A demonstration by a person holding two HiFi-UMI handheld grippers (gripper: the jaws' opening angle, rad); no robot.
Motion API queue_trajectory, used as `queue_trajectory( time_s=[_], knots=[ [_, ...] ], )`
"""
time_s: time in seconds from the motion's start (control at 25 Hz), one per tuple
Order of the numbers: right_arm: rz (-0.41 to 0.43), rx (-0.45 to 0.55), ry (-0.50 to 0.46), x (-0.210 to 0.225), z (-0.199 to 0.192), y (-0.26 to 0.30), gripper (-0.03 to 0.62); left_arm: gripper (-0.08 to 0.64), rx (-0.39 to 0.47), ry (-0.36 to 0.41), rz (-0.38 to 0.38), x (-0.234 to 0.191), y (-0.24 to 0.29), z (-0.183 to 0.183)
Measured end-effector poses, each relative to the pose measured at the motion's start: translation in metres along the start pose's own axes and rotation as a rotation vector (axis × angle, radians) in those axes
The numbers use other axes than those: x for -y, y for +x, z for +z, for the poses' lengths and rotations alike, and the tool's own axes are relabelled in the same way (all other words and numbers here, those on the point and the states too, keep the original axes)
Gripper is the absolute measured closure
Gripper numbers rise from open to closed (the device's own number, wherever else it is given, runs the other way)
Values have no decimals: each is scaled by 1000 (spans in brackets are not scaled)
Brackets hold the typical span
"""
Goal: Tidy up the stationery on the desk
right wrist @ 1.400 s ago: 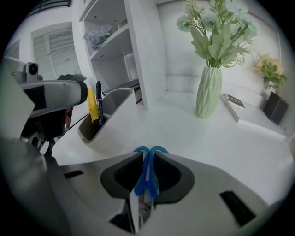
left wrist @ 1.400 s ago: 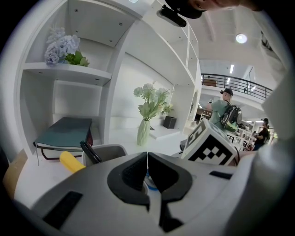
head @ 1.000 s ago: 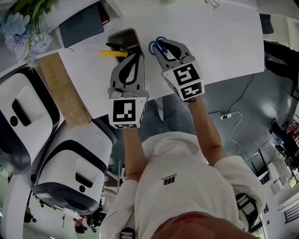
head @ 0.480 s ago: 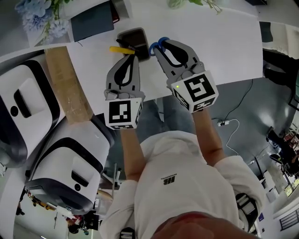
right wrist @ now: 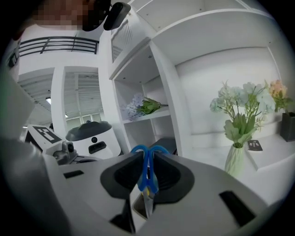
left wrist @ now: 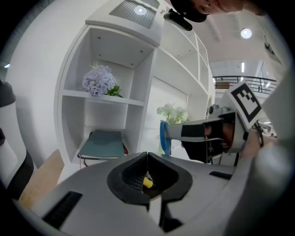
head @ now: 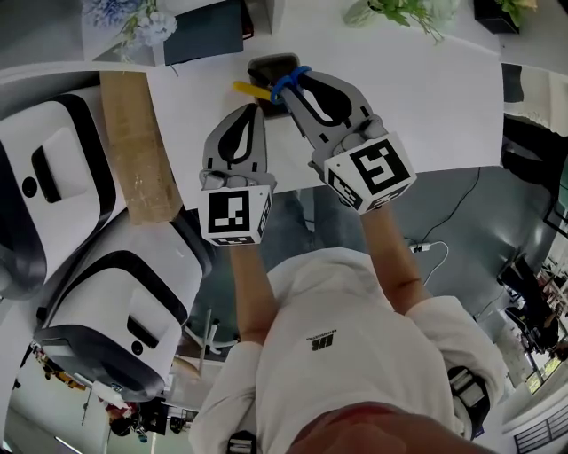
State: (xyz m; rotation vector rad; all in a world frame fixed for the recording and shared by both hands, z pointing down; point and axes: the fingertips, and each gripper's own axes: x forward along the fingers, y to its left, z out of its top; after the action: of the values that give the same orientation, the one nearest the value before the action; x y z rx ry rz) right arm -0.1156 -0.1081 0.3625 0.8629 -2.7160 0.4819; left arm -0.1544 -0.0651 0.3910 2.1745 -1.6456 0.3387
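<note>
My right gripper is shut on blue-handled scissors and holds them right at the dark pen holder on the white desk. In the right gripper view the scissors stand between the jaws, handles up and blades toward the camera. A yellow item sticks out of the holder to the left. My left gripper is shut with nothing in it, just in front of the holder. Through its jaws a bit of the yellow item shows, and the right gripper with the scissors is to its right.
A wooden board lies along the desk's left edge, beside two white machines. A dark teal notebook and flowers sit at the back left. A vase with flowers stands at the back right.
My right gripper has carried the scissors leftward, from beside the pen holder to right over it. The left gripper stays shut and sits slightly nearer than the holder.
</note>
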Motion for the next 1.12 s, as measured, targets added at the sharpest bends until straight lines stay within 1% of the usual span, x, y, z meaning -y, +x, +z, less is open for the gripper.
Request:
queue_trajectory(
  time_s=[0.16,0.32,0.52,0.56,0.6,0.64,0.8,1.12],
  knots=[
    [1,13,-2,-1,-6,12,535,560,-4,-12,18,-7,-5,-5],
    [-10,0,-9,0,-20,22,535,560,-11,-21,28,-13,-8,-11],
    [-39,-87,-13,5,-52,36,532,560,-17,-26,32,-18,-10,-16],
    [-43,-107,-17,5,-57,38,526,560,-18,-25,31,-18,-10,-16],
    [-43,-123,-20,4,-62,38,491,560,-19,-24,30,-18,-10,-16],
    [-42,-134,-22,4,-64,38,471,560,-19,-23,28,-18,-11,-15],
    [-61,-140,-21,5,-65,28,491,560,-13,-17,17,-16,-12,-9],
    [-146,-71,-3,18,-47,-17,539,560,13,16,-31,-1,-13,12]
  ],
)
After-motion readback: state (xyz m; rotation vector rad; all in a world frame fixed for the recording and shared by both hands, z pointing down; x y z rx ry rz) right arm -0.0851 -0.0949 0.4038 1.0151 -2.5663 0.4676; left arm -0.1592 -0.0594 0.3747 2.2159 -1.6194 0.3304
